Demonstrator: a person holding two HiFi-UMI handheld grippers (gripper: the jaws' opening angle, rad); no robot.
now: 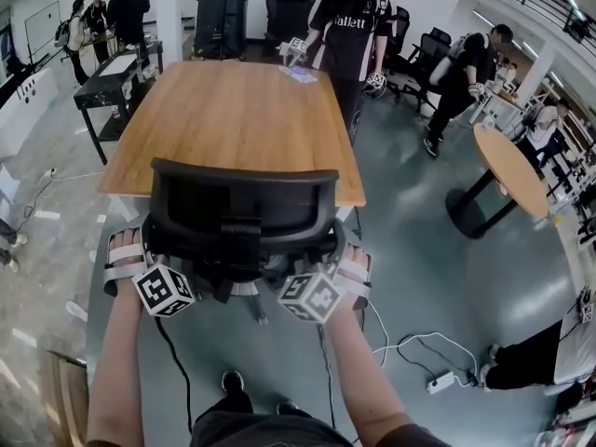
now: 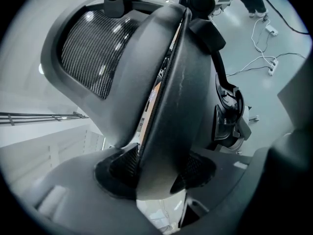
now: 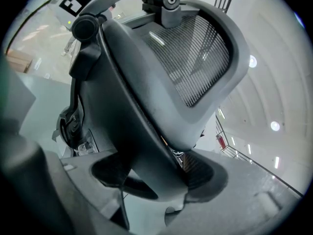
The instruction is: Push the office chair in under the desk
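A black mesh-backed office chair [image 1: 244, 208] stands at the near edge of the wooden desk [image 1: 233, 119], its back toward me and its seat hidden below the desktop edge. My left gripper [image 1: 149, 270] holds the left side of the backrest and my right gripper [image 1: 328, 276] holds the right side. In the left gripper view the backrest's frame edge [image 2: 168, 82] runs between the pads, and the left gripper [image 2: 156, 174] is shut on it. In the right gripper view the same frame [image 3: 142, 97] fills the gap of the right gripper [image 3: 152, 177], which is shut on it.
A person [image 1: 352, 26] stands at the desk's far end with grippers in hand. A round wooden table [image 1: 510, 170] stands at the right. White cables and a power strip [image 1: 440, 380] lie on the floor to my right. A black table [image 1: 110, 89] is at far left.
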